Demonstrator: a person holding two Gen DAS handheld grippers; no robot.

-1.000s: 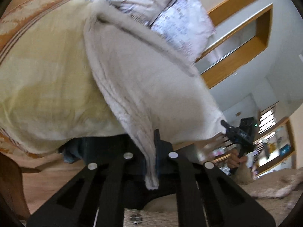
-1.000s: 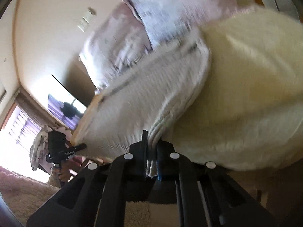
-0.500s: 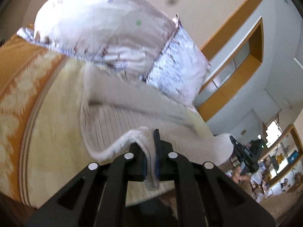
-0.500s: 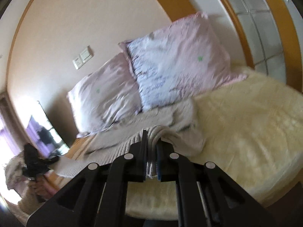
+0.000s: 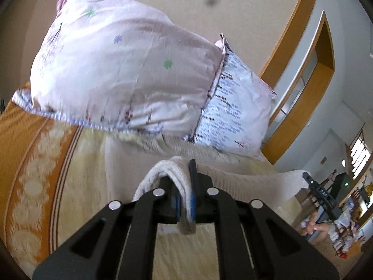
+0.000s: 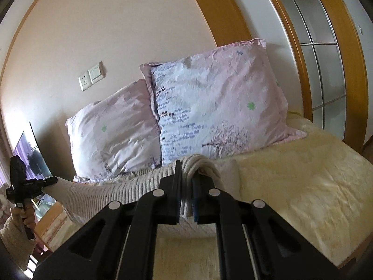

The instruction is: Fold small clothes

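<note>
The cream knit garment [image 6: 121, 191] hangs stretched between both tongs above the bed [image 6: 303, 186], just in front of the two pillows [image 6: 209, 107]. The left tongs [image 5: 185, 193] are clamped tight on one bunched corner, the right tongs [image 6: 185, 193] on the other. Probably this is the spread-and-lay step. To do it well, keep both corners level and the top edge taut, then lower the hanging cloth onto the yellow blanket so that it lands flat, without a twist. The lower hem is out of view, so I cannot tell whether it already rests on the bed. Compared with a second ago, both tongs have come up and tilted: then the cloth filled each view, now the pillows and wall show.
</note>
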